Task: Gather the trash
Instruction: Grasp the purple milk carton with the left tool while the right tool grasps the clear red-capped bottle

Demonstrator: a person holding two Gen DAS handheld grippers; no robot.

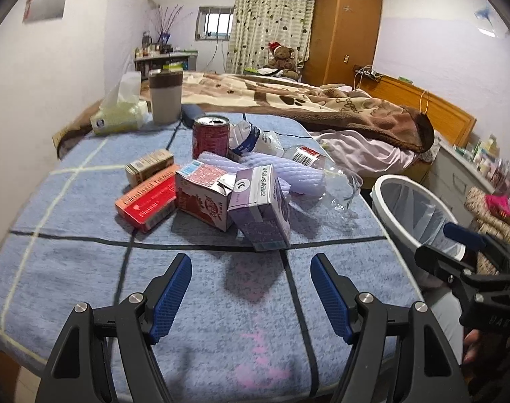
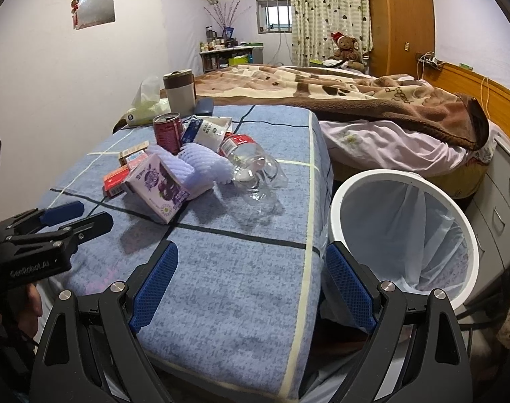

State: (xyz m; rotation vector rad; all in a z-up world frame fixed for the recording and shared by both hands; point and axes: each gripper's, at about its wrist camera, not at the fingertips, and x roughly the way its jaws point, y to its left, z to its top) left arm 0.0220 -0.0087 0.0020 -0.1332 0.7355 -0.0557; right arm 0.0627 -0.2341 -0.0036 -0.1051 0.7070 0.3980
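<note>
Trash pile on blue cloth, lined bin beside, both tools gaping.

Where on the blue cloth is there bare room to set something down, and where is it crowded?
Bare: the near stretch of blue cloth between the open left tongs and the purple carton, and the strip beside the bin. Crowded: the middle, around the red can and clear bottle.

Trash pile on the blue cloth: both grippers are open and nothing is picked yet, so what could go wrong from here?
1. The purple carton leans on the red carton; pulling either may topple the other.
2. The clear bottle lies on its side near the cloth's edge and could roll off, missing the bin.
3. The open can may spill leftovers if tipped.
</note>
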